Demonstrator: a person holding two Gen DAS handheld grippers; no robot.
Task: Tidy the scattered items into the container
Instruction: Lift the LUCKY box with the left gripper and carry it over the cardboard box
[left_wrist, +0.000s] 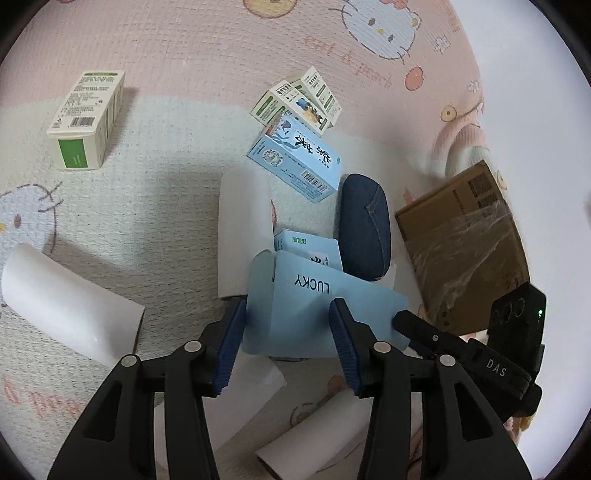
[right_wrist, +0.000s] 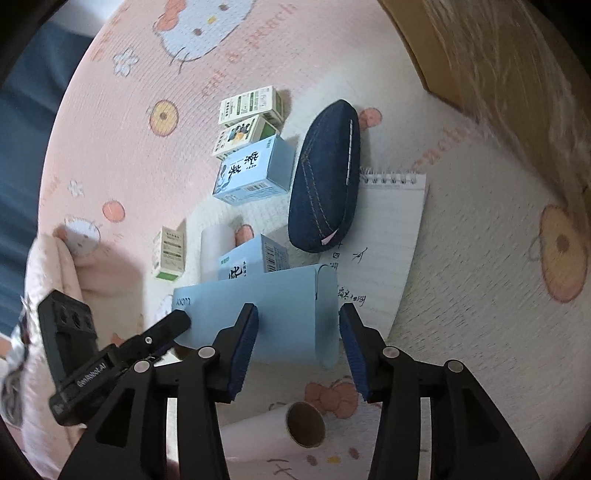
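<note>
A light blue carton marked LUCKY (left_wrist: 314, 306) lies on the mat, its rounded flap at one end. My left gripper (left_wrist: 288, 347) stands open over it; the jaws straddle it and the pads do not press on it. My right gripper (right_wrist: 297, 350) is open at the carton's (right_wrist: 280, 317) flap end, likewise without a grip. Each view shows the other gripper's black fingertip at the carton's far end. Scattered beyond are a denim case (left_wrist: 364, 229), a blue printed box (left_wrist: 295, 158), two small green-white boxes (left_wrist: 295, 99) and a larger green-white box (left_wrist: 86, 122).
A brown cardboard box (left_wrist: 461, 251) with plastic film stands to the right, seen also as a cardboard box (right_wrist: 480, 55) at top right. White paper rolls (left_wrist: 66, 299) lie around. A spiral notepad (right_wrist: 384, 240) sits under the denim case (right_wrist: 325, 177). All rests on a pink cartoon mat (left_wrist: 184, 44).
</note>
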